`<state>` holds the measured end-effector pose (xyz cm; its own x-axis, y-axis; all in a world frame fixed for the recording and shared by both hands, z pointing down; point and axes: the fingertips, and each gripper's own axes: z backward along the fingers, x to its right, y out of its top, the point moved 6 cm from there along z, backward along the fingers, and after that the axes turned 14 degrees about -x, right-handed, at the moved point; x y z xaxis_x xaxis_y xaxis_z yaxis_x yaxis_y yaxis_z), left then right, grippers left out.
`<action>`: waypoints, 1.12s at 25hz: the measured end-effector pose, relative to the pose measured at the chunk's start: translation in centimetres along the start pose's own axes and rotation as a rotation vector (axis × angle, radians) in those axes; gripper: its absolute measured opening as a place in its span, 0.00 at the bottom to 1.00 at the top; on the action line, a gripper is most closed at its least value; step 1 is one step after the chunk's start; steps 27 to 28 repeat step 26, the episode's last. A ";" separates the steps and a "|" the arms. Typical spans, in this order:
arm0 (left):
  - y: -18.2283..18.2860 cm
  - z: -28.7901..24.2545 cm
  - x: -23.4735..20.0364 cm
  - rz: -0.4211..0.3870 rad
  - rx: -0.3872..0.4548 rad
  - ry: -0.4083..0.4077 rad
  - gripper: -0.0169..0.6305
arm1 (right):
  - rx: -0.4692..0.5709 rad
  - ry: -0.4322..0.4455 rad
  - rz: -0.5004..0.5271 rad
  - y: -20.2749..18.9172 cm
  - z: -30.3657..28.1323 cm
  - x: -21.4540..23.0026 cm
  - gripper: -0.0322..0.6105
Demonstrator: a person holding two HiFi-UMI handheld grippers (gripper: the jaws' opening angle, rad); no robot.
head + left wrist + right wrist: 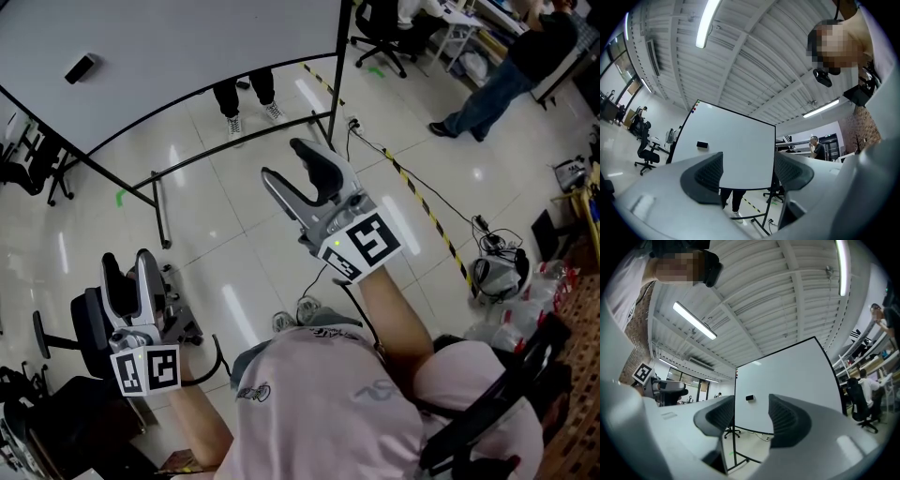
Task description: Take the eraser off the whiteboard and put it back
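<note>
A small black eraser (80, 67) sticks to the white whiteboard (187, 42) at the upper left of the head view. It also shows as a dark block, the eraser (702, 145), in the left gripper view and the eraser (750, 398) in the right gripper view. My right gripper (302, 171) is raised toward the board, jaws open and empty, well short of it. My left gripper (129, 277) hangs lower at the left, also open with nothing between its fingers. Both point slightly upward at the board from a distance.
The whiteboard stands on a black wheeled frame (161, 202). Someone's legs (246, 98) show behind the board. Another person (511, 70) walks at the upper right. Yellow-black floor tape (422, 202), cables and an office chair (386, 33) lie around; a black chair (89, 328) stands under my left gripper.
</note>
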<state>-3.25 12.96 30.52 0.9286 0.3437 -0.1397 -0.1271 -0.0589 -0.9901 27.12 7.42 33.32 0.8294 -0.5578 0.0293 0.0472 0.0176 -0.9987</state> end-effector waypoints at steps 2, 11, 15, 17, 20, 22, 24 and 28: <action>0.2 0.1 -0.5 -0.004 0.002 -0.001 0.55 | -0.011 0.002 0.017 0.0 -0.4 -0.3 0.40; 0.4 0.7 -1.8 -0.012 0.001 0.000 0.55 | -0.043 -0.007 0.020 -0.6 -1.3 -1.3 0.40; 0.1 1.6 -2.2 -0.009 0.000 0.005 0.55 | -0.047 -0.005 0.027 -1.0 -1.1 -2.2 0.40; 0.1 2.0 -2.2 -0.010 0.002 0.006 0.55 | -0.047 -0.003 0.030 -1.0 -0.9 -2.5 0.40; 0.2 2.7 -2.0 -0.012 0.005 0.009 0.55 | -0.047 -0.001 0.034 -0.9 -0.4 -3.0 0.40; 0.1 3.1 -2.1 -0.011 0.006 0.011 0.55 | -0.045 0.002 0.035 -0.9 -0.2 -3.3 0.40; 0.1 3.4 -2.1 -0.011 0.005 0.013 0.55 | -0.044 0.005 0.034 -1.0 -0.1 -3.6 0.40; 0.0 3.7 -2.2 -0.012 0.004 0.014 0.55 | -0.044 0.008 0.033 -1.0 0.0 -3.9 0.40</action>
